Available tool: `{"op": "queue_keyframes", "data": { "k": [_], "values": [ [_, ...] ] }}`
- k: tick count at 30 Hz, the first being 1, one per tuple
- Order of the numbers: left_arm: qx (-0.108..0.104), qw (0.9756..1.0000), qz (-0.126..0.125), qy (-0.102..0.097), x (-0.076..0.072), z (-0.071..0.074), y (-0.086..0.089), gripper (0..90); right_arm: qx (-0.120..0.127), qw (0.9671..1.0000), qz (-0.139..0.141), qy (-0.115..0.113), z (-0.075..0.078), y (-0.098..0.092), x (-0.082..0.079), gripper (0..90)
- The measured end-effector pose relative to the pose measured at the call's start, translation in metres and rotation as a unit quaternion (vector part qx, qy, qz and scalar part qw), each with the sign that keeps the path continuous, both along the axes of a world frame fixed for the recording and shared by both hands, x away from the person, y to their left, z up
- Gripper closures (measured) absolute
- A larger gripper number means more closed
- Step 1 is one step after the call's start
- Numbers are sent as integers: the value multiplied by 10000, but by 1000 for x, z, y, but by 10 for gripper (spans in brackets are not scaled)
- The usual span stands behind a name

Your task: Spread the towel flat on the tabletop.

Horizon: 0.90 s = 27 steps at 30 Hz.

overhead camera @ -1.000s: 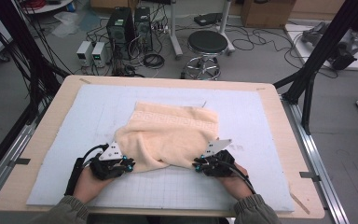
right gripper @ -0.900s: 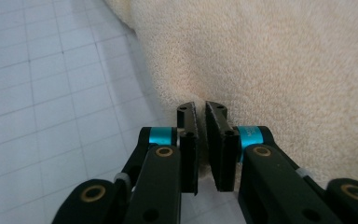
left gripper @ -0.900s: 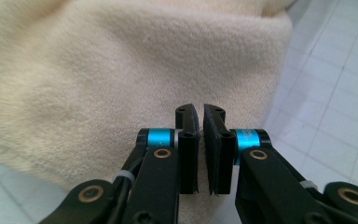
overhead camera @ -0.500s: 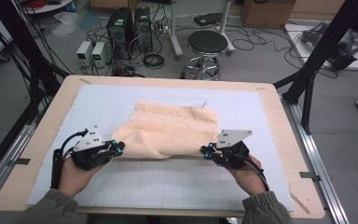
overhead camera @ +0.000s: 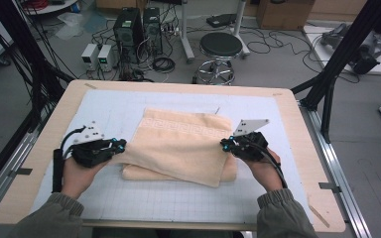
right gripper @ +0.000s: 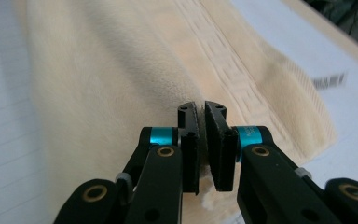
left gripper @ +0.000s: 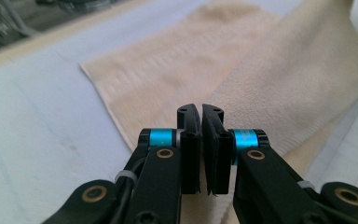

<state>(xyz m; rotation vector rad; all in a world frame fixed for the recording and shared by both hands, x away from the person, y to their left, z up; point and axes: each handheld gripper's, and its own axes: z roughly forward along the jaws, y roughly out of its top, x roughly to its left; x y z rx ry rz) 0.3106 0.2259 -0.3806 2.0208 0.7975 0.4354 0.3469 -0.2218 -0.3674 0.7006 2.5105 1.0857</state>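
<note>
Towel: the cream towel (overhead camera: pixel 183 144) lies on the white gridded mat (overhead camera: pixel 104 106) in the middle of the table (overhead camera: pixel 297 106). Its near layer is raised between your two hands, over a lower layer that rests flat.
Left gripper: your left gripper (overhead camera: pixel 121 147) has its jaws together on the towel's left edge, with the cloth pinched thin between the pads, as the left gripper view (left gripper: pixel 200 122) shows.
Right gripper: your right gripper (overhead camera: pixel 224 144) is likewise clamped on the right edge. In the right gripper view (right gripper: pixel 201 120) only a small lip of cloth sits between the pads.
Slip risk: each bite looks shallow, so I judge that a quick pull could drag the pile out of the pads and drop that side.
Skew risk: if one hand travels farther than the other, the fold probably lands crooked, and the patterned border (overhead camera: pixel 178 128) no longer lines up with the edge beneath.
Drag risk: the lower layer is free on the mat, so pulling low and flat may slide the whole towel rather than fold it.
Sag risk: with slack between your hands, the middle may droop and crease where it lands.
</note>
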Motion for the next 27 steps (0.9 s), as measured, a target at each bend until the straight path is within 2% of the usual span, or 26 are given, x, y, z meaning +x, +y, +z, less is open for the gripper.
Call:
{"op": "queue_keyframes", "data": {
  "k": [2, 3, 4, 6, 9, 11, 15, 18, 22, 25, 27],
  "values": [
    [26, 9997, -90, 231, 1, -14, -5, 853, -183, 9996, -114, 199, -14, 2, 13, 833],
    [126, 9992, -186, 343, 1, -21, -8, 853, -210, 9993, -116, 278, -19, 2, 17, 824],
    [177, 9988, -244, 377, 0, -25, -9, 851, -242, 9989, -134, 379, -25, 3, 21, 796],
    [164, 9983, -341, 435, -3, -28, -7, 841, -242, 9989, -204, 357, -28, 4, 22, 734],
    [-43, 9994, -215, 284, -5, -20, 1, 747, -118, 9996, -184, 154, -20, 3, 15, 670],
    [-142, 9996, -182, 167, -6, -10, 6, 695, 54, 10000, -56, 62, -12, 1, 6, 652],
    [-138, 9996, -254, -31, -10, 1, 10, 636, 184, 9995, 160, -182, 1, 1, -14, 634],
    [-61, 9994, -332, 16, -11, -3, 9, 622, 259, 9989, 308, -240, 1, 2, -25, 621],
    [80, 9992, -348, 190, -6, -16, 3, 598, 301, 9978, 590, 9, -17, 10, -30, 580],
    [268, 9979, -475, 345, 1, -28, -8, 595, 31, 9970, 740, 230, -39, 21, -30, 567],
    [353, 9966, -556, 501, 4, -35, -14, 626, -93, 9965, 740, 383, -54, 27, -28, 560]
  ]
}}
